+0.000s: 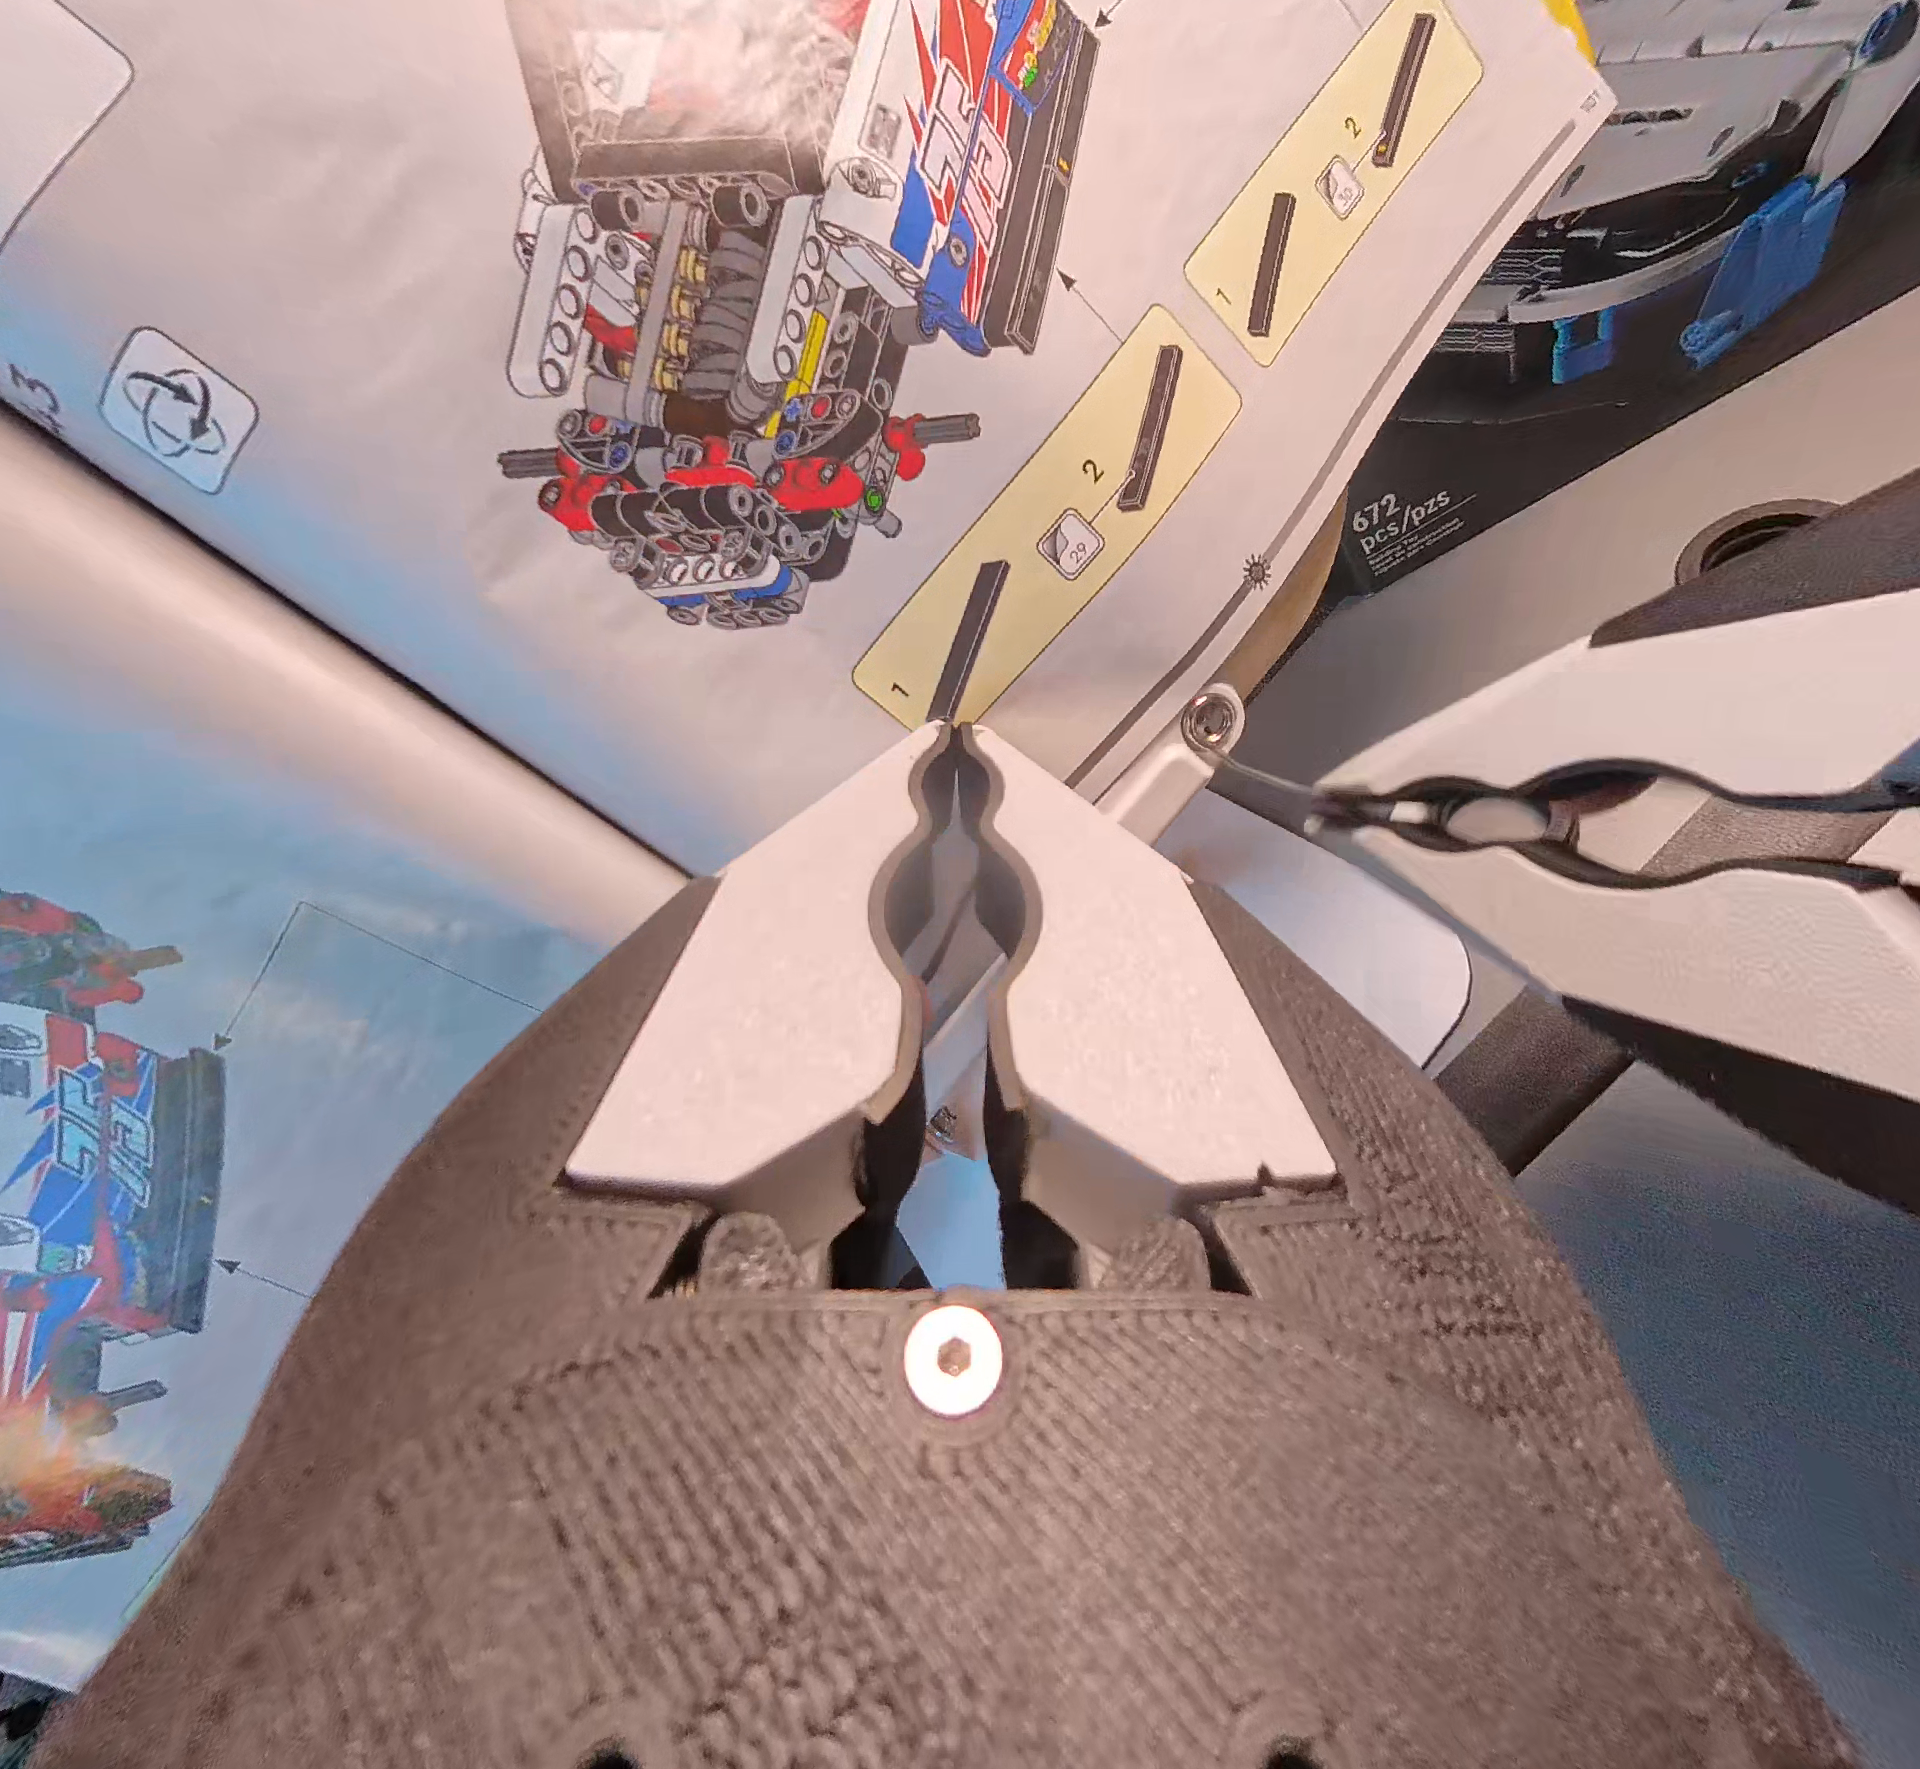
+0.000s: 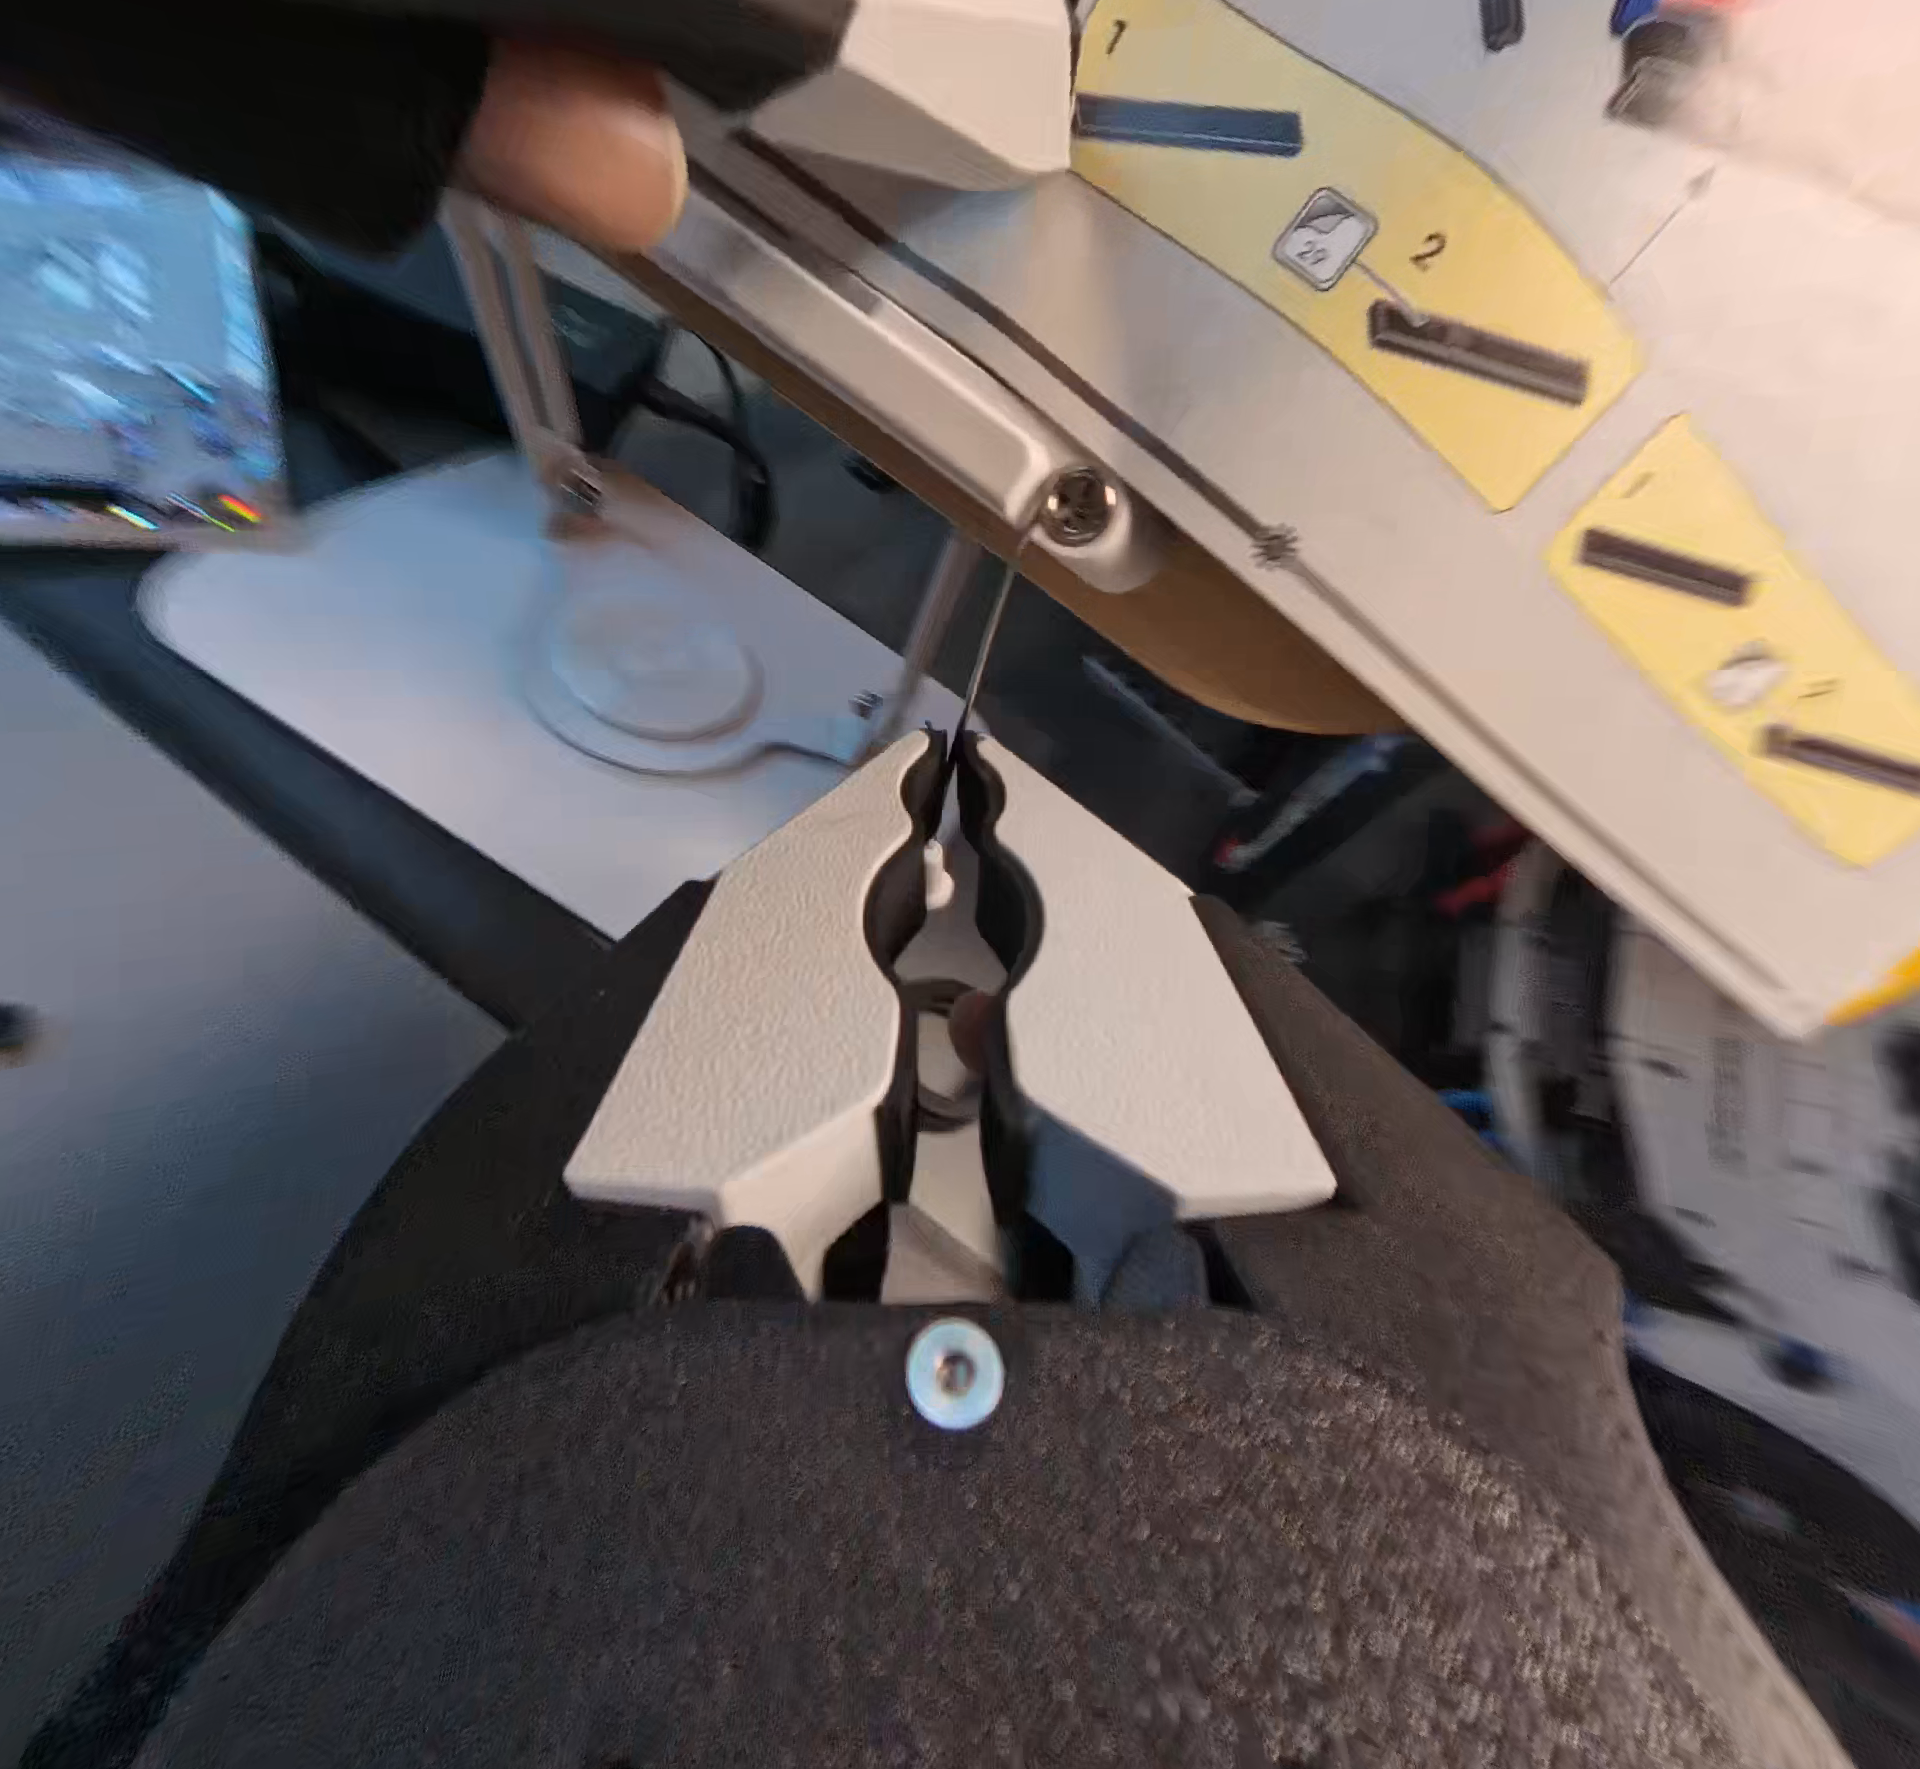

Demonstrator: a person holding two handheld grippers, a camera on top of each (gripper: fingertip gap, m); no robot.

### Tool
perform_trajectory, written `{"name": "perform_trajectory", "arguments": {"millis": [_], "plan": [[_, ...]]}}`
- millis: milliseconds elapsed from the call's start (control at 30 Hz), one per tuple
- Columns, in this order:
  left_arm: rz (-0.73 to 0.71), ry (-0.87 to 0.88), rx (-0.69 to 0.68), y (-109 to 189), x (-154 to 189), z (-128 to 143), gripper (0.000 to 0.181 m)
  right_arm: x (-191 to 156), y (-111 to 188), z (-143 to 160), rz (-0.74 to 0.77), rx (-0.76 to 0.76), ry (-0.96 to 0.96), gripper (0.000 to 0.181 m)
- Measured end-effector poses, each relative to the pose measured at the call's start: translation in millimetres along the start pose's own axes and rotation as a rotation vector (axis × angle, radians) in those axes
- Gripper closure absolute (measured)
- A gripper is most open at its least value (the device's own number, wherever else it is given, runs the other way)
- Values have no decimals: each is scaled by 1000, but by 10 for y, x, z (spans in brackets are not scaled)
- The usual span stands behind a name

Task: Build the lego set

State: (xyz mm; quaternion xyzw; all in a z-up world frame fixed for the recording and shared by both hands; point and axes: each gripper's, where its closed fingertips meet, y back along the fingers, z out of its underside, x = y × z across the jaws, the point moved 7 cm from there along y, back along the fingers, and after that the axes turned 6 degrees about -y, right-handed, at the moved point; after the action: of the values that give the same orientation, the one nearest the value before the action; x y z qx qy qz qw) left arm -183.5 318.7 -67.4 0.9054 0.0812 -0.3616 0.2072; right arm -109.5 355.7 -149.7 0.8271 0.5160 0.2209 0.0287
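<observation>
Right beside the instruction booklet (image 1: 727,265), both claws are pinched closed, the right gripper (image 2: 951,743) nipping a thin wire (image 2: 987,639), the left gripper (image 1: 956,732) on the booklet's bottom edge.

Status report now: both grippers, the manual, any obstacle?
Left gripper shut at the open instruction booklet's lower edge. Right gripper shut on thin black wire of the silver book stand. No bricks held.
</observation>
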Motion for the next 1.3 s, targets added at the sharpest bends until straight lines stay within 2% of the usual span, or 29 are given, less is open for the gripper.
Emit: {"name": "perform_trajectory", "arguments": {"millis": [33, 133, 233, 300, 367, 433, 467, 567, 633, 700, 767, 833, 867, 900, 967, 1000, 1133, 1233, 1300], "plan": [[4, 10, -5, -8, -10, -1, 181, 97, 42, -9, 134, -48, 144, 181], [48, 102, -29, -65, -33, -5, 181, 248, 268, -169, 351, -47, 621, 181], [63, 123, -30, -73, -44, -13, 181, 259, 325, -382, 400, -96, 990, 180], [64, 118, -16, -56, -37, -2, 181, 289, 278, -504, 400, -98, 1155, 177], [74, 131, -6, -43, -39, 9, 181, 274, 190, -661, 399, -78, 1238, 173], [84, 161, 6, -38, -47, 18, 181, 251, 85, -760, 362, -76, 1167, 164], [84, 174, 10, -39, -52, 27, 181, 266, 66, -774, 345, -72, 1073, 158], [99, 180, 23, -32, -56, 33, 181, 351, 248, -782, 355, 71, 677, 139], [101, 176, 33, -32, -59, 38, 181, 393, 376, -741, 233, 168, 297, 139], [95, 169, 35, -31, -55, 38, 181, 414, 316, -691, 32, 179, -66, 137], [96, 174, 40, -18, -50, 38, 181, 441, 189, -703, -125, 161, -292, 135], [112, 186, 85, 12, -57, 54, 181, 417, 115, -787, -184, 164, -302, 162], [127, 206, 117, 34, -67, 71, 181, 404, 95, -822, -138, 159, -221, 177], [141, 239, 154, 64, -85, 91, 181, 353, 84, -850, -99, 157, -80, 181], [138, 322, 221, 142, -156, 151, 181, 229, 62, -885, -25, 163, 218, 181], [139, 371, 255, 181, -191, 189, 181, 178, 49, -899, -12, 157, 302, 181], [140, 528, 277, 263, -270, 398, 181, 121, 23, -920, -48, 151, 353, 181], [129, 533, 288, 316, -287, 485, 181, 112, 33, -909, -84, 177, 383, 181], [108, 514, 281, 337, -286, 494, 181, 42, 37, -914, -83, 169, 514, 181]]}}
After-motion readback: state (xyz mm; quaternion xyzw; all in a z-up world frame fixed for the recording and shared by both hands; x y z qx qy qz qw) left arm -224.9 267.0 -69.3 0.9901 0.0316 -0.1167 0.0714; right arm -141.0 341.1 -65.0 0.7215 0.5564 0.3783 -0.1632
